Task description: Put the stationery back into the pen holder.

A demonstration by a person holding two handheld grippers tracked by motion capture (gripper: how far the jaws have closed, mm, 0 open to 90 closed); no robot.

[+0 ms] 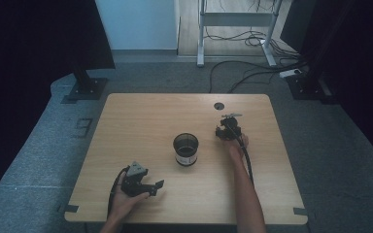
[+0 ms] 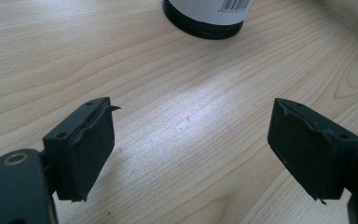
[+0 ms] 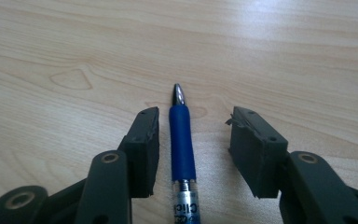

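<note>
The right tongs [image 3: 193, 140] stood half open around the pen [image 3: 182, 140]; it could roll away if one jaw touched first. The left tongs [image 2: 191, 149] were wide.

A light wooden table [image 1: 141, 121] with rounded corners is standing on a grey carpeted floor [image 1: 39, 145]. A small round hole is sitting in its top near the far edge, right of centre. A black cup [image 1: 186, 149] with a white label is standing upright close to the middle of the table, and its ribbed base [image 2: 203, 29] is resting flat on the wood. Right of the cup, toward the far side, a blue pen [image 3: 182, 140] is lying flat on the top, its metal tip pointing away along the grain. Dark brackets are showing at the near left and near right corners.
</note>
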